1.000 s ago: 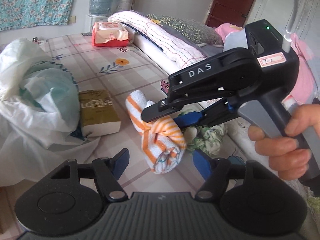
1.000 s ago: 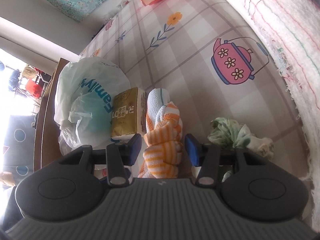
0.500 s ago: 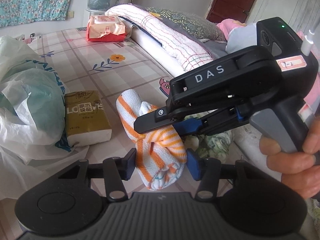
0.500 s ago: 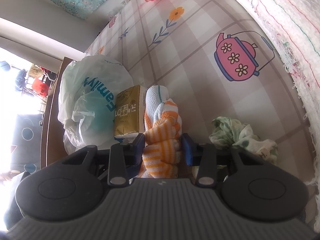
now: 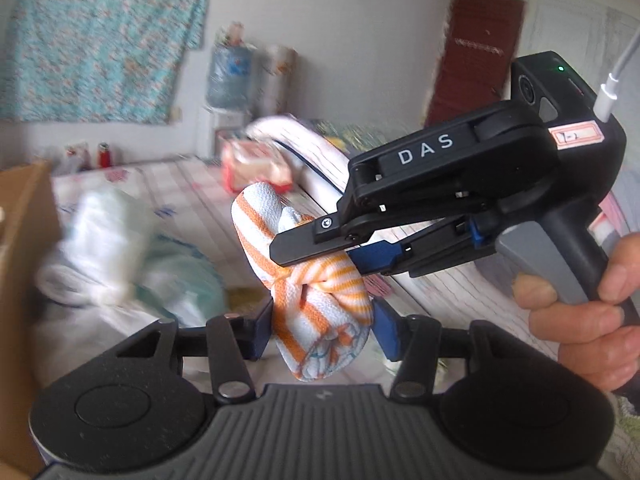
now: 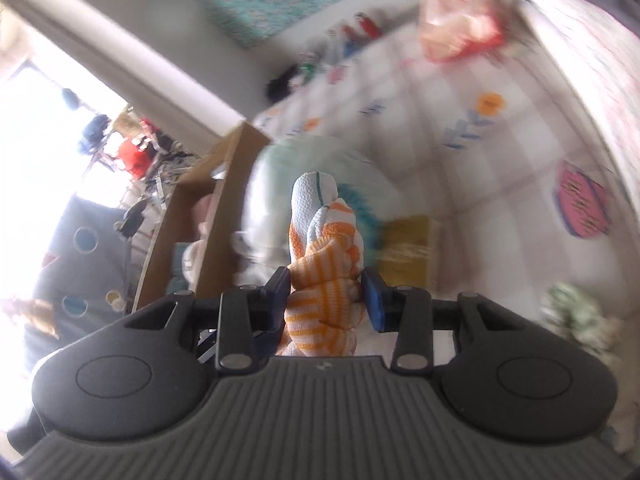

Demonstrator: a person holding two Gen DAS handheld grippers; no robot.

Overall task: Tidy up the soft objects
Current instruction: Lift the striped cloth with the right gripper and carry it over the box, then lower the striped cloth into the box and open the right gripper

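An orange-and-white striped towel bundle (image 5: 316, 300) hangs in the air above the bed, held from two sides. My left gripper (image 5: 320, 332) is shut on its lower end, blue pads pressing both flanks. In the left wrist view my right gripper (image 5: 320, 252) comes in from the right, held by a hand (image 5: 588, 316), and clamps the bundle's middle. In the right wrist view the same towel bundle (image 6: 324, 264) stands upright between the pads of the right gripper (image 6: 326, 296), which is shut on it. A green-patterned cloth (image 6: 580, 320) lies on the bed at right.
A brown cardboard box (image 6: 200, 216) stands at the left edge of the bed, beside a white plastic bag (image 5: 120, 248). A yellow tissue pack (image 6: 404, 252) lies on the checked sheet (image 6: 460, 184). A red-and-white package (image 5: 252, 168) and a rolled blanket (image 5: 312, 148) sit further back.
Both grippers closed on the striped towel bundle and lifted it off the bed. The views now tilt up toward the wall and the cardboard box, with motion blur.
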